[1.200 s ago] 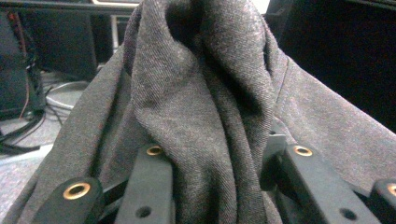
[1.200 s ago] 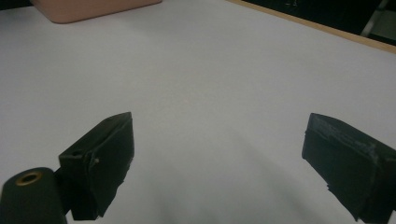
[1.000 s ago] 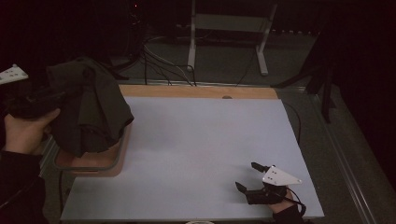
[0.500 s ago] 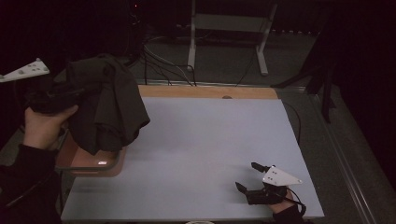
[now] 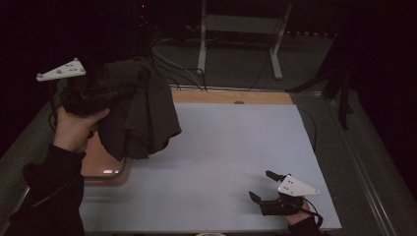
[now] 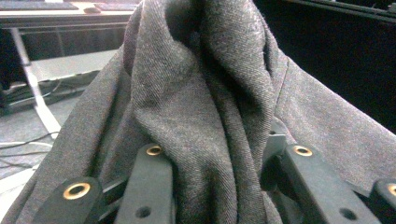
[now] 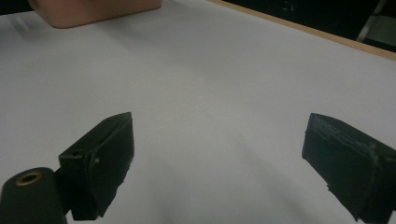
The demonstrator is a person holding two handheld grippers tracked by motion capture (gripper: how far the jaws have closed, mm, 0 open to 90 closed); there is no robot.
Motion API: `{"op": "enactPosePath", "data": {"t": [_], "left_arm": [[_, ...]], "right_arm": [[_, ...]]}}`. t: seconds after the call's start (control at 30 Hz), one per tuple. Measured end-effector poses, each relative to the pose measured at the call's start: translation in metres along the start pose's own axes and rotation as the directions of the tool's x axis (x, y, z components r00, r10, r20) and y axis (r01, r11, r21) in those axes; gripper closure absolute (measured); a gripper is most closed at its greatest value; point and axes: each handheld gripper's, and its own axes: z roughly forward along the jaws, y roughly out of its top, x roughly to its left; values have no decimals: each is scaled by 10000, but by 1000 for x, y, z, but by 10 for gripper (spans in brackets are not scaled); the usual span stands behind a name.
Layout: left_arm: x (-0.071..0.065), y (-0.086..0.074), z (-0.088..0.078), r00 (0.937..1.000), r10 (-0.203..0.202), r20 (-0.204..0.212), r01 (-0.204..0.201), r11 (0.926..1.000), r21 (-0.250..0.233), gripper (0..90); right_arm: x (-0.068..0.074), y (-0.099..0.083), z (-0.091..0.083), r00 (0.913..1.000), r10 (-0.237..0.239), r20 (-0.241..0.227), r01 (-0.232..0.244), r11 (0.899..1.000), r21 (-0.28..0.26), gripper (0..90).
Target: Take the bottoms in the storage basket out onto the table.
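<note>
A dark grey cloth (image 5: 142,113) hangs bunched in the air over the table's left edge. My left gripper (image 5: 115,93) is shut on it, and a hand holds that gripper from below. In the left gripper view the cloth (image 6: 205,116) is pinched in thick folds between the two black jaws of the gripper (image 6: 217,154). Under the cloth a pinkish-brown tray (image 5: 105,164) rests on the table's left side. My right gripper (image 5: 260,184) lies low at the front right of the white table top (image 5: 226,147). It is open (image 7: 219,158), and nothing is between its fingers.
A wooden strip (image 5: 231,97) runs along the table's far edge. Beyond it, cables and the legs of a white stand (image 5: 236,29) are on the dark floor. The tray's corner (image 7: 93,11) appears at the top left of the right gripper view.
My left gripper has carried the cloth to the right and slightly upward, so more of it hangs over the white table top. The right gripper has stayed in place.
</note>
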Motion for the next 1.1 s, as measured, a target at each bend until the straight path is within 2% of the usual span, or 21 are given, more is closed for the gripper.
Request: {"op": "enactPosePath", "data": {"t": [0.57,0.83,0.97,1.1], "left_arm": [[-22,12,49,9957,254,888,-277,9993,253,684],[-33,18,69,9907,336,1315,-374,9989,266,684],[-40,21,83,9873,500,1507,-556,9979,328,684],[-44,22,94,9844,446,1703,-511,9981,341,684]], "right_arm": [[-1,1,-3,10000,40,66,-40,10000,-85,94],[-1,1,-3,10000,23,64,-22,9999,-133,94],[-2,1,-4,10000,21,65,-20,9998,-173,94],[-1,1,-4,10000,27,90,-26,9998,-182,94]]}}
